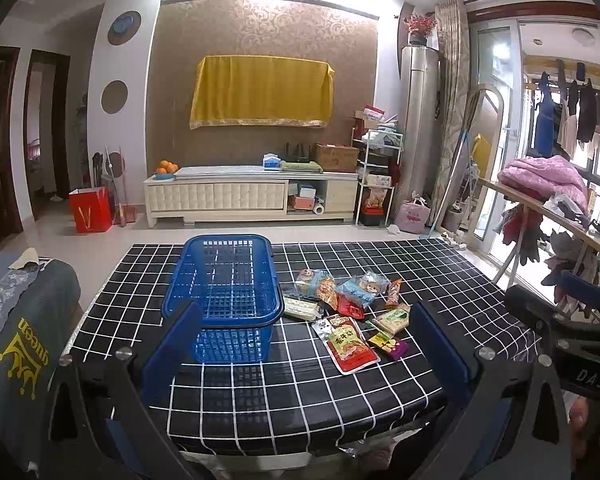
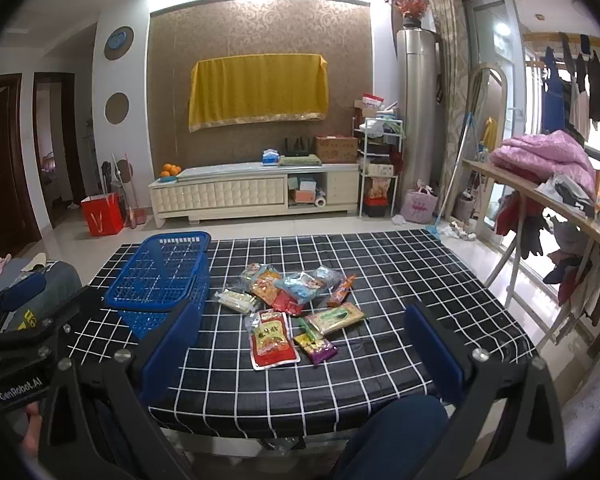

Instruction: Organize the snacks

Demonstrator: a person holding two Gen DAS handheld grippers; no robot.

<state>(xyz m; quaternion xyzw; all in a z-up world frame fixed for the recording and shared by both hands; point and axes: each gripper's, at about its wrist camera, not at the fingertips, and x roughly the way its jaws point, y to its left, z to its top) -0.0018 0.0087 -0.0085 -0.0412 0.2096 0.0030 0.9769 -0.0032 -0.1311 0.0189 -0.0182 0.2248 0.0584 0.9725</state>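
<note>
Your left gripper point(image 1: 300, 344) and right gripper point(image 2: 300, 344) both hang above the near edge of the checked table point(image 2: 380, 380), fingers spread wide and holding nothing. The snack packets point(image 2: 292, 300) lie heaped mid-table, just right of the blue basket point(image 1: 220, 280).

Readable text, both views:

- "GenRobot.AI", white on black, on the left claw's body point(image 2: 18, 394), seen at the lower left edge of the right wrist view.
- "DAS", white on black, on the right claw's body point(image 1: 590, 376), at the right edge of the left wrist view. Likely cut off, only those letters show.
- "queen" in yellow with a crown graphic, on the grey cloth point(image 1: 28, 344) left of the counter; letters appear rotated.
- Red snack packet point(image 2: 272, 340): large yellow Chinese characters, too blurred to read.
- Other snack packets: print illegible.
</note>
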